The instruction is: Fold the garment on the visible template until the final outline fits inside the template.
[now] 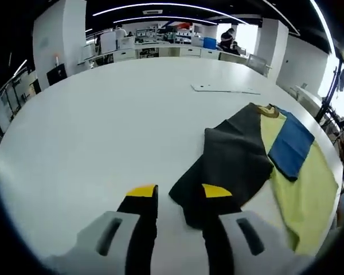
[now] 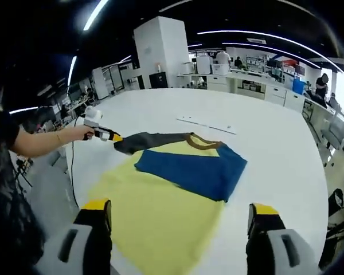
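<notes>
The yellow, blue and dark grey fabric garment (image 2: 178,189) is light and limp; grip the dark sleeve hem. Left gripper (image 1: 179,197) and right gripper (image 2: 180,217) are released.

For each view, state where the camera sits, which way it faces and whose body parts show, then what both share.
Left gripper view: rides the left gripper, facing across the white table at the garment's dark sleeve.
Right gripper view: rides the right gripper, over the yellow body of the garment; the person's forearm holds the left gripper at the sleeve.
Shared: garment, table, flat white sheet.
</notes>
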A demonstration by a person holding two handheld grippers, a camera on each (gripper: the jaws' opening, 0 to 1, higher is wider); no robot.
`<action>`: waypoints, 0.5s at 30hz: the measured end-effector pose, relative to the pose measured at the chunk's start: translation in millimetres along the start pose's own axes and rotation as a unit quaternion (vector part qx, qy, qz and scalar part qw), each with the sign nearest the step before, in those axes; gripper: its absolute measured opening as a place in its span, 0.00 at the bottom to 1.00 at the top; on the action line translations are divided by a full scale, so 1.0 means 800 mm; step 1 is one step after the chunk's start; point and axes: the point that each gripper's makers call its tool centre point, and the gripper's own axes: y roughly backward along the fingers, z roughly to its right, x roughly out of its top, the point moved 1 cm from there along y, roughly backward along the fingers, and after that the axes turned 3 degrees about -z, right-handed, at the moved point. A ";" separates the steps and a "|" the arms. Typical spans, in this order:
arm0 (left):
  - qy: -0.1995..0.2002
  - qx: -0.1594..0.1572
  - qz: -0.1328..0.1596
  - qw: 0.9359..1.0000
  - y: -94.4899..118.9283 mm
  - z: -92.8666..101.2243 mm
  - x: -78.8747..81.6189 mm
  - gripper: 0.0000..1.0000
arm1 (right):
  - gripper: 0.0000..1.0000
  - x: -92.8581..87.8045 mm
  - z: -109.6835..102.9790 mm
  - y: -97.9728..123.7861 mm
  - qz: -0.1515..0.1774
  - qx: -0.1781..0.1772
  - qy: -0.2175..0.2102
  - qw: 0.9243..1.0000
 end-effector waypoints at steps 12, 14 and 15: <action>0.057 0.010 -0.019 0.998 -0.010 -0.009 -0.006 0.08 | 0.98 -0.007 0.002 0.003 0.000 -0.011 -0.011 1.000; 0.067 0.007 -0.018 0.998 -0.010 -0.006 -0.007 0.05 | 0.97 -0.010 0.000 0.001 -0.005 -0.011 -0.014 1.000; 0.061 0.014 -0.017 0.998 -0.008 -0.008 -0.006 0.03 | 0.97 -0.012 -0.001 0.000 -0.007 -0.012 -0.011 1.000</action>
